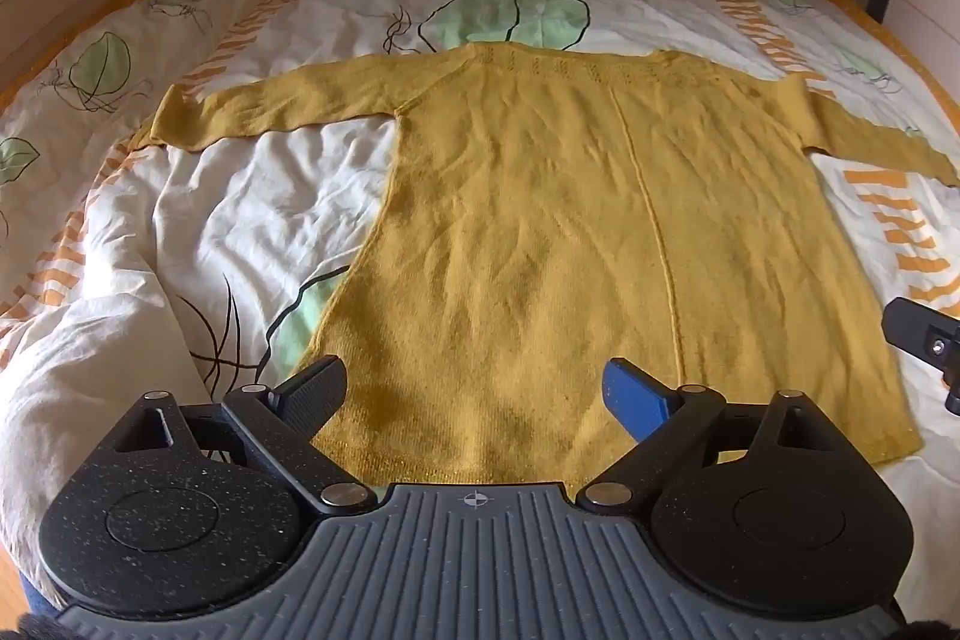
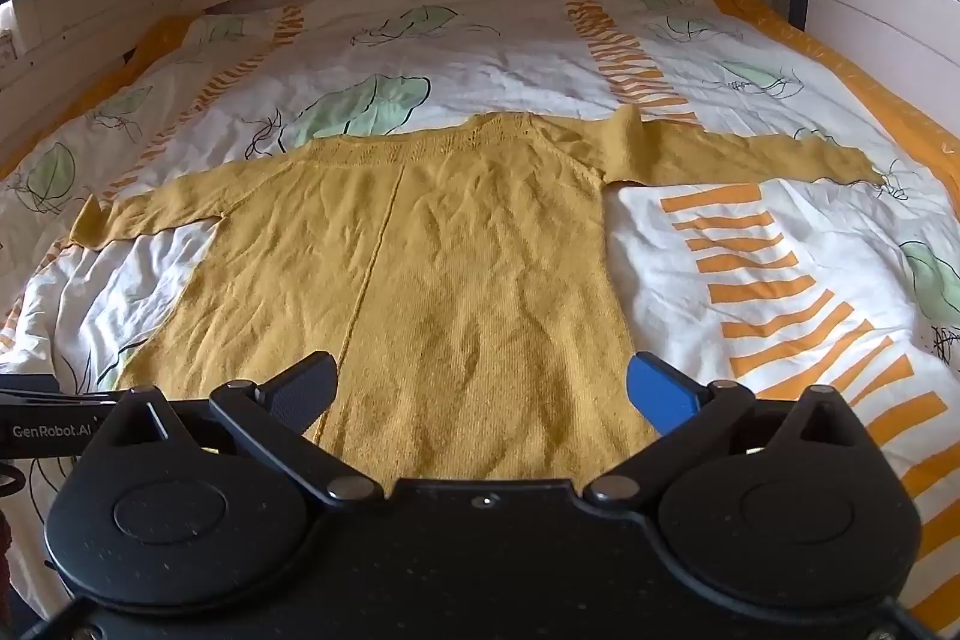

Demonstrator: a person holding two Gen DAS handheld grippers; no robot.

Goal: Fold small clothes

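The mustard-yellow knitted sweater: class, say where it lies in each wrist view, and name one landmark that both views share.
Left wrist view: the mustard-yellow knitted sweater fills the middle, spread flat, its hem by the open left gripper.
Right wrist view: the sweater lies centre-left, its hem by the open right gripper.
Shared landmark: the raised vertical seam down its body.
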